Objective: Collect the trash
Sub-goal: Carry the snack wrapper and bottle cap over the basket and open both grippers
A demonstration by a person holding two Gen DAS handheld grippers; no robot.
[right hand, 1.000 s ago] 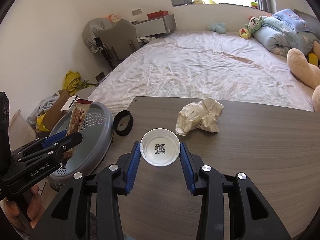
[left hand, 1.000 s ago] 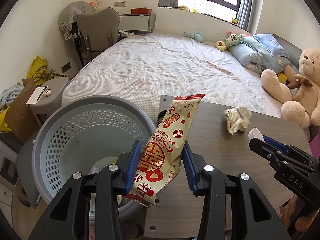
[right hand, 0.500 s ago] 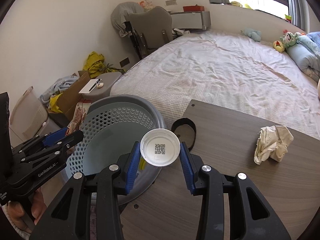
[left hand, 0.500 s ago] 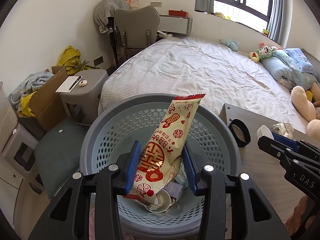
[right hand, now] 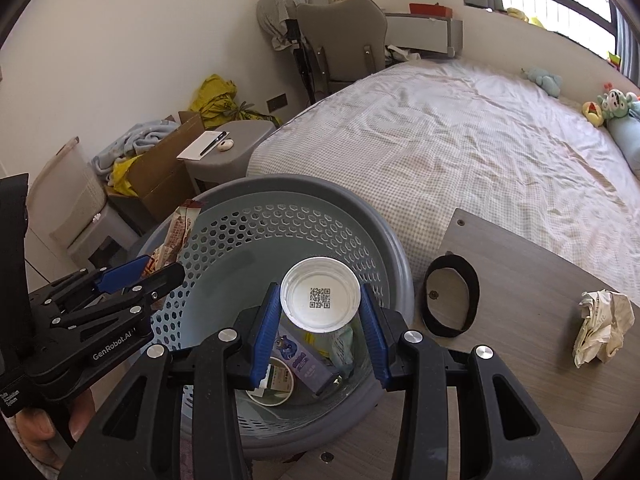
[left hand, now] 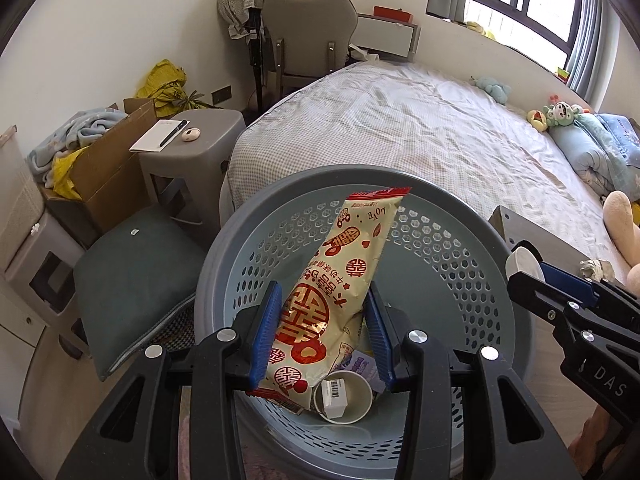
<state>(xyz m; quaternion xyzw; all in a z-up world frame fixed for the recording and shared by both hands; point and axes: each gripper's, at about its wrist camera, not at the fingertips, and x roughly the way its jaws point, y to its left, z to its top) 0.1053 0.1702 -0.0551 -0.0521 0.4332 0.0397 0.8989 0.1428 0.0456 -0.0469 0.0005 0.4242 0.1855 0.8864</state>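
Left gripper [left hand: 324,330]: clamped on the cream-and-red snack wrapper [left hand: 340,280], blue pads pressing both sides of its lower half; hangs over the open mouth of the basket.
Snack wrapper: tilted, top end leaning toward the far rim, bottom end low inside, just above the trash at the bottom.
Right gripper [right hand: 320,320]: closed on the white plastic lid [right hand: 319,299], pads against its two opposite edges; inner face with a QR code turned to the camera.
White plastic lid: held over the basket's inside, toward the rim next to the table.
Laundry-style basket [left hand: 460,256]: grey rim, pale blue perforated wall; stands just beside the table's left edge.
Basket bottom: paper cup [left hand: 345,398] lying on its side with a small barcoded box in it, purple carton [right hand: 304,364] beside it, more scraps partly hidden behind the fingers.
Wooden table [right hand: 520,304]: only its left end in the right wrist view.
Crumpled paper ball [right hand: 602,326]: lies on the table, at the right edge of the view, well apart from the basket.
Black band [right hand: 452,298]: oval ring lying flat near the table's left edge, close to the far left corner.
Bed [left hand: 420,140]: behind basket and table, checked sheet, plush toys at the far end.
Grey stool [left hand: 188,140]: left of the bed, notepad and pen on top.
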